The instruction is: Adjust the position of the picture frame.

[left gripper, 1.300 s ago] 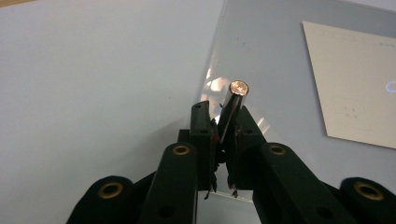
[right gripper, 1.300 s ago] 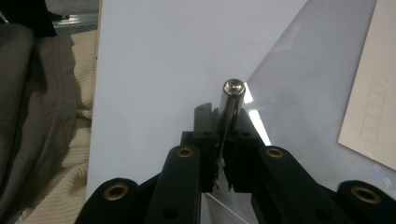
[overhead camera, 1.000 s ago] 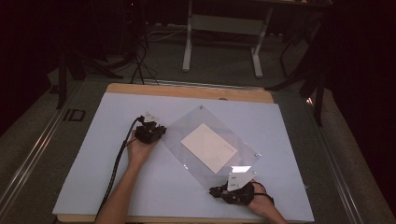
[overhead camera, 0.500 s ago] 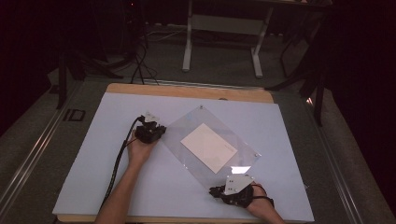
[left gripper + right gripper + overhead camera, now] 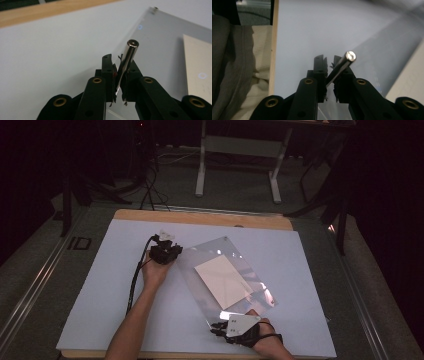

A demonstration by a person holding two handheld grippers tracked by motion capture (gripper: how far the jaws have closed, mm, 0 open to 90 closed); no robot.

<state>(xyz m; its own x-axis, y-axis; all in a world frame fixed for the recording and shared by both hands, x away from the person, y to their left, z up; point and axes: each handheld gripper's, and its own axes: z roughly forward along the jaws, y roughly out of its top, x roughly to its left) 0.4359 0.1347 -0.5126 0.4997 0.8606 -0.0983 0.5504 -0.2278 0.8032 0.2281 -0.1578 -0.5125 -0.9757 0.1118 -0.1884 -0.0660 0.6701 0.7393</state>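
A clear acrylic plate with a cream paper sheet inside lies askew on the white mat. My left gripper is shut on the plate's left corner. In the left gripper view the plate's edge is pinched between the jaws of the left gripper, beside a metal corner post. My right gripper grips the near corner. There the right gripper has the edge and another post between its jaws. Both pairs of jaws have just eased open slightly, with the plate still between them.
The mat covers a wooden tabletop with bare mat on both sides of the plate. A metal table frame stands on the dark floor beyond. The person's clothing lies past the table's near edge.
The plate has swung round on the mat, its near corner shifting left. The left gripper moved a little right and away, the right gripper left, both still at their corners.
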